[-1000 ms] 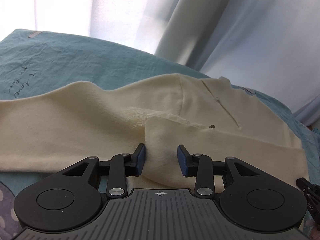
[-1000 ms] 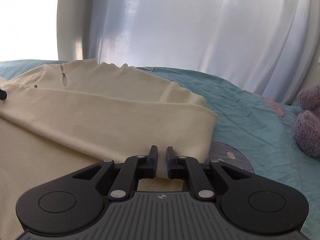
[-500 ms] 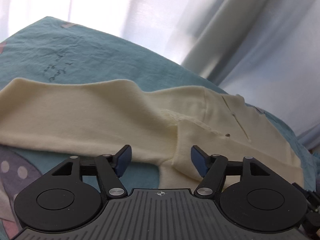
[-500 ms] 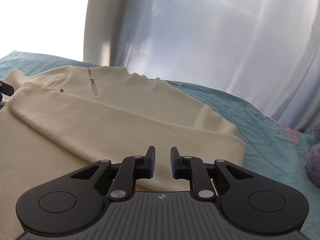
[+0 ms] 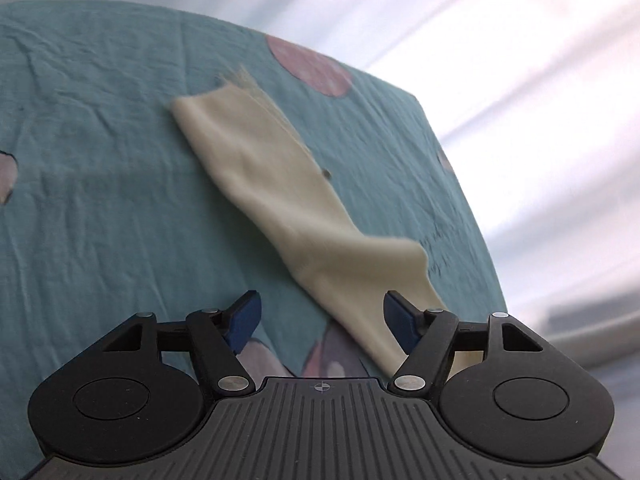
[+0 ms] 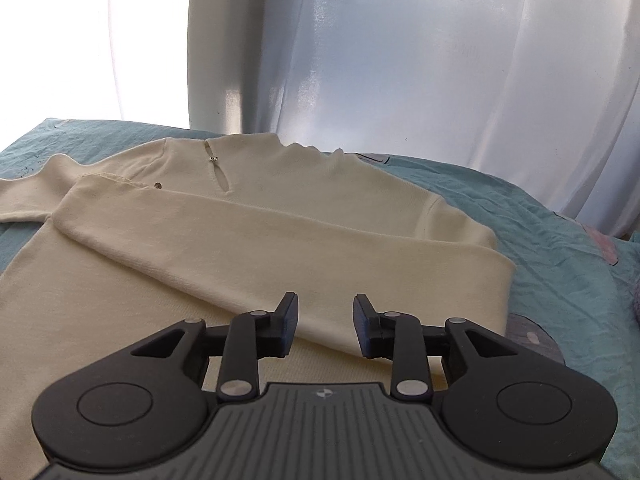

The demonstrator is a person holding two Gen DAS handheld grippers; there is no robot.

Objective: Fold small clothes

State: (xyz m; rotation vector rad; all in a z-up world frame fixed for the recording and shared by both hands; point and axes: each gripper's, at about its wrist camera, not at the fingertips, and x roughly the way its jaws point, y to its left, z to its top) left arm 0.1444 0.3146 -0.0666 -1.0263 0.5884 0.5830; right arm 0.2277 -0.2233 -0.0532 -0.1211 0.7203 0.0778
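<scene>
A cream sweater (image 6: pixel 280 208) lies flat on the bed, one sleeve (image 6: pixel 240 236) folded across its chest. My right gripper (image 6: pixel 325 308) hovers over that sleeve's lower edge. Its jaws are opening, with the cloth under the gap and the pads not pressing it. In the left wrist view the other sleeve (image 5: pixel 280 184) stretches out over the sheet, frayed cuff (image 5: pixel 236 80) far away. My left gripper (image 5: pixel 322 304) stands wide above the sleeve's near part. Its jaws are closing slightly and grip nothing; the sleeve passes under the right finger (image 5: pixel 400 320).
A teal bedsheet (image 5: pixel 100 160) with pink and grey patches covers the bed; its far edge (image 5: pixel 460 160) drops off at the right. White curtains (image 6: pixel 400 60) hang behind. A purple plush toy (image 6: pixel 636 304) shows at the right edge.
My left gripper opened wide, rolled and swung off the sweater's body out along the loose sleeve. My right gripper's jaws parted from nearly shut and lifted a little over the folded sleeve.
</scene>
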